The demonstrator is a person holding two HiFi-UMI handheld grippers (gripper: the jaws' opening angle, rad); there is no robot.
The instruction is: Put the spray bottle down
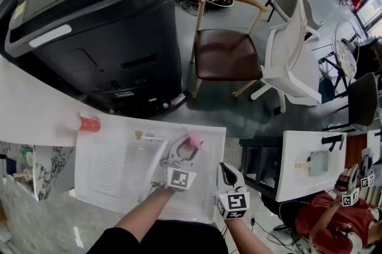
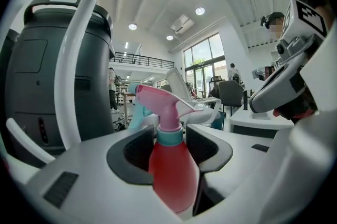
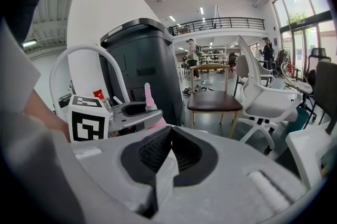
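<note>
The spray bottle [image 2: 171, 173] has a red body, a teal collar and a pink trigger head. It stands upright between the jaws of my left gripper [image 2: 171, 146], whose dark pads close on its shoulders from both sides. In the head view the left gripper [image 1: 186, 150] holds the spray bottle's pink head [image 1: 194, 140] over the right part of a white sheet [image 1: 113, 172]. Whether the bottle's base touches the sheet is hidden. My right gripper [image 1: 225, 171] is just to the right, shut with nothing in it; its pads meet in the right gripper view [image 3: 169, 139].
A small red cup [image 1: 89, 123] lies at the table's left. A small pale-capped item [image 1: 143, 136] sits left of the bottle. A white arched tube [image 2: 79, 49] rises beside the left gripper. Beyond the table stand a big black machine [image 1: 101, 26], a brown-seated chair [image 1: 227, 53] and a white chair [image 1: 292, 44].
</note>
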